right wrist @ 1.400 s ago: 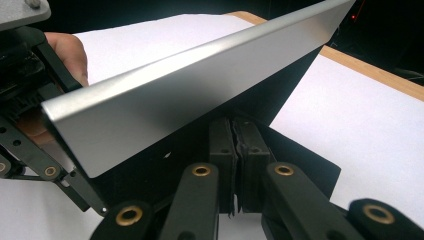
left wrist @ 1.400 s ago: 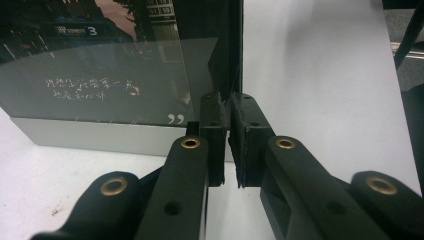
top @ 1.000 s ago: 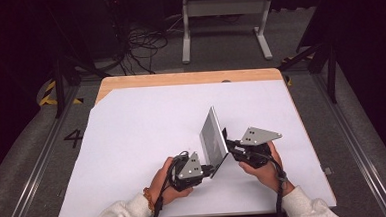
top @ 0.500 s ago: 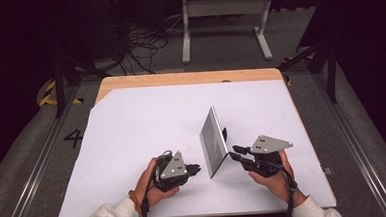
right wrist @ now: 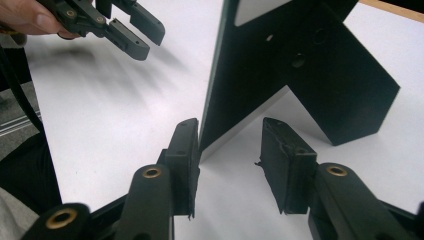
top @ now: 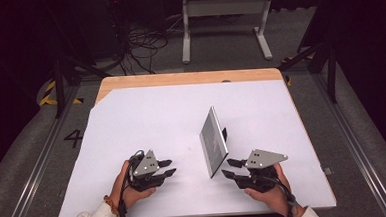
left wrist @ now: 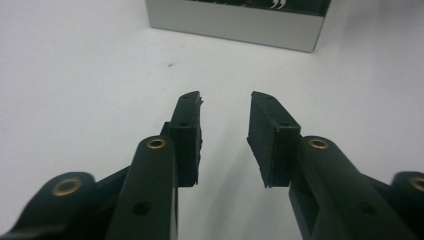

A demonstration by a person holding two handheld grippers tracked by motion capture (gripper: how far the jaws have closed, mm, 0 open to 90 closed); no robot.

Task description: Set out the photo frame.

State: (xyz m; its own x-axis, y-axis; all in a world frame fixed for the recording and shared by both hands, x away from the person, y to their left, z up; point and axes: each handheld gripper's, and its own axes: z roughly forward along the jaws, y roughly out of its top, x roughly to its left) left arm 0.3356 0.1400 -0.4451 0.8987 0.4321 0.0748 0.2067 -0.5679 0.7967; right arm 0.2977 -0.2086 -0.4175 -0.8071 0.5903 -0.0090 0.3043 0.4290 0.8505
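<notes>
Two grippers flank the picture frame, which stands propped on its black back stand near the middle of the white table, and we judge a topple the main risk. Our left gripper has just been opening, its jaws parted with nothing between them, well clear of the frame. Our right gripper has also just been opening; the frame's lower edge stands just ahead of its gap, close by one pad, ungripped. Any nudge from that pad could tip the frame. We read only a quotation mark on the frame's face and a "4" on the floor.
</notes>
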